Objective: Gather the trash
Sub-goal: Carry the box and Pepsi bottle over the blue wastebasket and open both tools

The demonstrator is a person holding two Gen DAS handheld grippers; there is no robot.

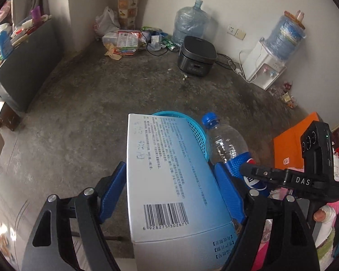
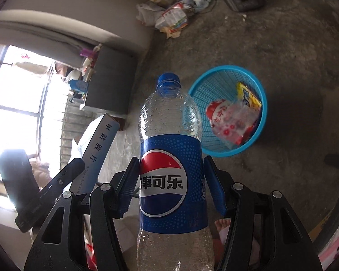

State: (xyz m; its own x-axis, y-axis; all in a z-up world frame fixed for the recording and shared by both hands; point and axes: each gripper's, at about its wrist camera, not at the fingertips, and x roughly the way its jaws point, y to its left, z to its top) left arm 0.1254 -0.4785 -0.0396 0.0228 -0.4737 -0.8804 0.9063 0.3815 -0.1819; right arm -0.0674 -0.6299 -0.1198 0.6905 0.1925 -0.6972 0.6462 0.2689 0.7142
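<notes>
My left gripper (image 1: 169,180) is shut on a white and blue cardboard box (image 1: 167,169) with a barcode, its blue pads pressing on both sides. The same box (image 2: 97,149) shows edge-on at the left of the right wrist view. My right gripper (image 2: 171,176) is shut on an empty Pepsi bottle (image 2: 171,135) with a blue cap, gripped at the label. That bottle (image 1: 228,144) stands just right of the box in the left wrist view. On the concrete floor beyond both sits a blue plastic basket (image 2: 263,113) holding several snack wrappers (image 2: 234,119). The box hides most of the basket (image 1: 197,133) from the left wrist camera.
A black rice cooker (image 1: 197,56), a white water dispenser (image 1: 266,67) and a large water jug (image 1: 189,24) line the far wall. Bags and packets (image 1: 126,40) lie piled in the corner. A grey cabinet (image 1: 27,67) stands left, an orange box (image 1: 291,142) right.
</notes>
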